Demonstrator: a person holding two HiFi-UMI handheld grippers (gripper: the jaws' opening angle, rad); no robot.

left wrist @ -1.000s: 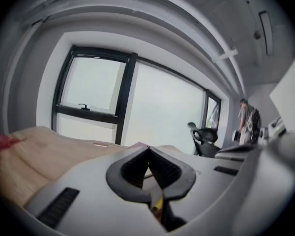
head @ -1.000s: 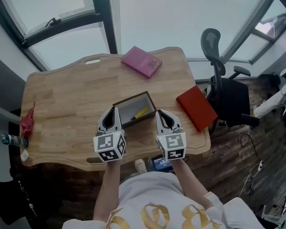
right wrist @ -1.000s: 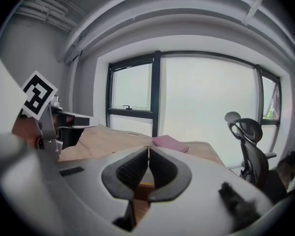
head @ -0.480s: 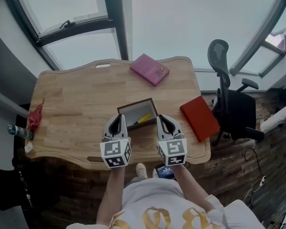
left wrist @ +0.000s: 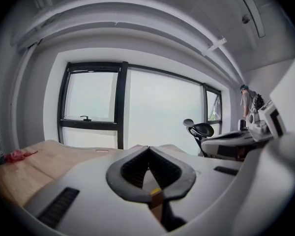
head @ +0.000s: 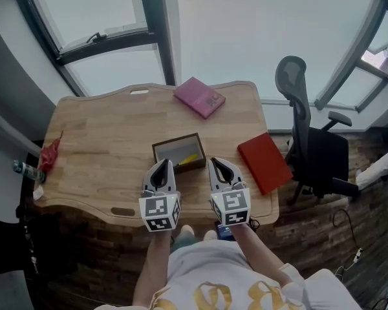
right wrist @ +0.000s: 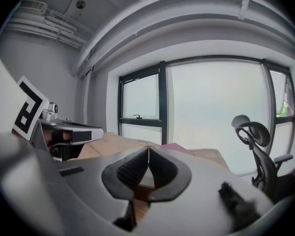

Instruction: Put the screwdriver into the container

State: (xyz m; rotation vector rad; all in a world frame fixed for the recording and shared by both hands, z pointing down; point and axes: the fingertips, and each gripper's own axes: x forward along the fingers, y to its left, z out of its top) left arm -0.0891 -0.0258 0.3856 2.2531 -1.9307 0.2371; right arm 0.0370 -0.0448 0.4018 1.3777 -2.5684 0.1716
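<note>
Evidently the job looks done: the yellow screwdriver (head: 189,159) lies inside the brown container (head: 160,148) in the middle of the wooden table (head: 97,141). It rests against the near right part of the box floor, its long axis slanting across the person's front rather than pointing away.

The left claw (head: 163,165) and the right claw (head: 215,163) hover side by side at the table's near edge, both clenched tip to tip with nothing between them (each claw's own camera shows bare pads meeting). The container sits just ahead of them. The left claw faces its near wall and the right claw stands off its right corner, so the screwdriver lies forward and between the two, about equally close to either.
</note>
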